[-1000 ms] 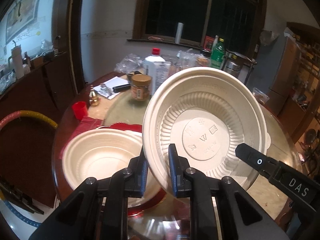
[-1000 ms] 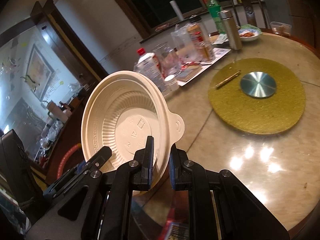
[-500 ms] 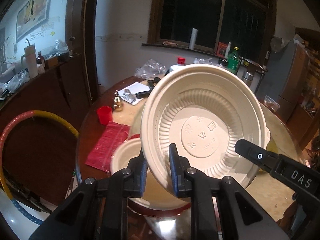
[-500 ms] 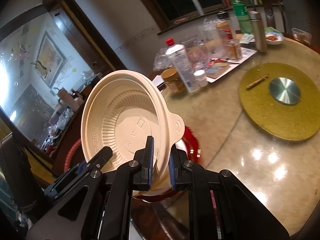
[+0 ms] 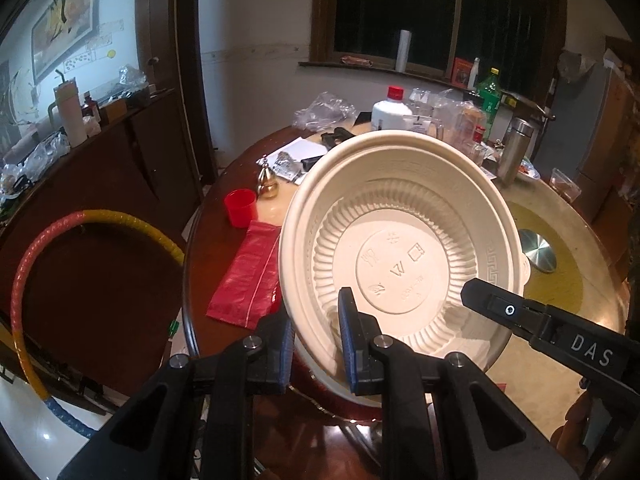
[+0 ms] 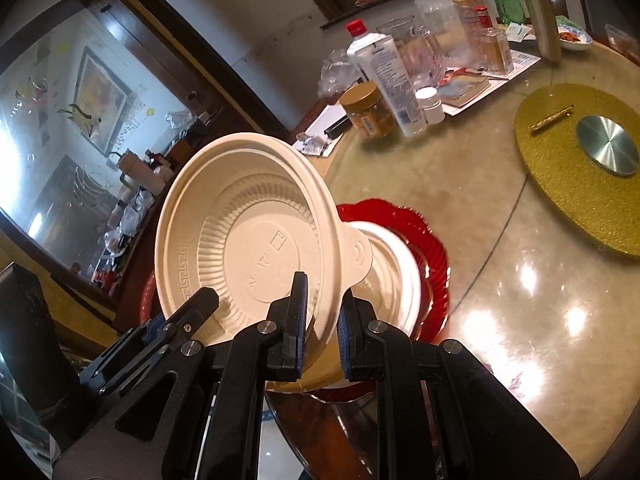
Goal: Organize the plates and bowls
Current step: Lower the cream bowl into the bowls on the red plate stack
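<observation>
Both grippers hold one cream plastic bowl (image 5: 400,248) tilted on edge in the air, its inside facing the cameras. My left gripper (image 5: 316,344) is shut on its lower left rim. My right gripper (image 6: 322,320) is shut on the opposite rim beside the bowl's tab; the bowl (image 6: 248,232) fills that view's middle. The right gripper's finger shows in the left wrist view (image 5: 504,312). Below the held bowl, a second white bowl (image 6: 396,276) sits on a red scalloped plate (image 6: 420,236) on the round table (image 6: 520,300); it is mostly hidden.
A red cup (image 5: 240,208), a red plastic bag (image 5: 248,276) and a small brass bell (image 5: 267,184) lie left on the table. Bottles, jars and a white jug (image 6: 384,76) crowd the far side. A gold turntable mat (image 6: 580,168) with a metal disc lies right.
Both grippers have carried the bowl up and toward the table's near edge, over the bowl on the red plate. The grips are unchanged.
</observation>
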A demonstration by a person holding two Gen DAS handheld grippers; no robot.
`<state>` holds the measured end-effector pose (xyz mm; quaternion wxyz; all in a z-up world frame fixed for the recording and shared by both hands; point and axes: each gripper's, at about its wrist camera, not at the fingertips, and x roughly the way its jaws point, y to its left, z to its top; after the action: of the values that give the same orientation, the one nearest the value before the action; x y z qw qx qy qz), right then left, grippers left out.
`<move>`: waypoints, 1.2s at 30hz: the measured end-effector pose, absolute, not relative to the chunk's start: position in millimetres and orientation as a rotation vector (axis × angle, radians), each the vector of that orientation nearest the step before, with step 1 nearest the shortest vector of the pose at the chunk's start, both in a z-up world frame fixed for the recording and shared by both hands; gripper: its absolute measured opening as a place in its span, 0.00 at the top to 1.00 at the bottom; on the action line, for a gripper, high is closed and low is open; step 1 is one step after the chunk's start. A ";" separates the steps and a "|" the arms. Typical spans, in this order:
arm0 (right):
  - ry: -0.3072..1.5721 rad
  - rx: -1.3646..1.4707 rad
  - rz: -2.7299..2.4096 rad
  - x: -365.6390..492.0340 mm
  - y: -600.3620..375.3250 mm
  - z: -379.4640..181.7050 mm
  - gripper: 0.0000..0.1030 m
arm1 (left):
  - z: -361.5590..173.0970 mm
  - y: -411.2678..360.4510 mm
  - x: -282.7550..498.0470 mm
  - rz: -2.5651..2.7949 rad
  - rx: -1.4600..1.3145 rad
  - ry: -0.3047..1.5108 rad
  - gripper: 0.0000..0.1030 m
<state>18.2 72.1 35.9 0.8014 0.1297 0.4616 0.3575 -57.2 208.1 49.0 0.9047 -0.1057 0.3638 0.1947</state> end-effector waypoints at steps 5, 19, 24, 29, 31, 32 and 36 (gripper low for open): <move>1.004 0.259 0.763 17.4 76.7 27.9 0.86 | 42.9 210.1 -54.5 0.421 -0.213 0.767 0.81; 1.039 0.243 0.737 21.7 77.1 13.5 0.86 | 19.4 214.8 -50.1 0.407 -0.228 0.824 0.81; 1.042 0.242 0.731 21.8 78.0 12.9 0.86 | 16.2 216.7 -48.2 0.406 -0.228 0.833 0.81; 1.049 0.236 0.728 23.0 79.1 11.1 0.86 | 14.3 218.9 -47.3 0.403 -0.234 0.838 0.81; 1.054 0.232 0.727 23.4 79.5 10.9 0.86 | 13.8 218.9 -47.4 0.403 -0.235 0.842 0.81; 1.059 0.229 0.728 23.6 80.0 10.7 0.86 | 13.8 218.9 -47.7 0.403 -0.233 0.842 0.81; 1.067 0.203 0.727 23.6 82.9 12.7 0.86 | 13.5 220.3 -47.4 0.403 -0.234 0.846 0.81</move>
<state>23.6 82.9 12.7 0.7939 0.0946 0.4962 0.3383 -47.4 220.3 13.5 0.8857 -0.1126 0.4066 0.1936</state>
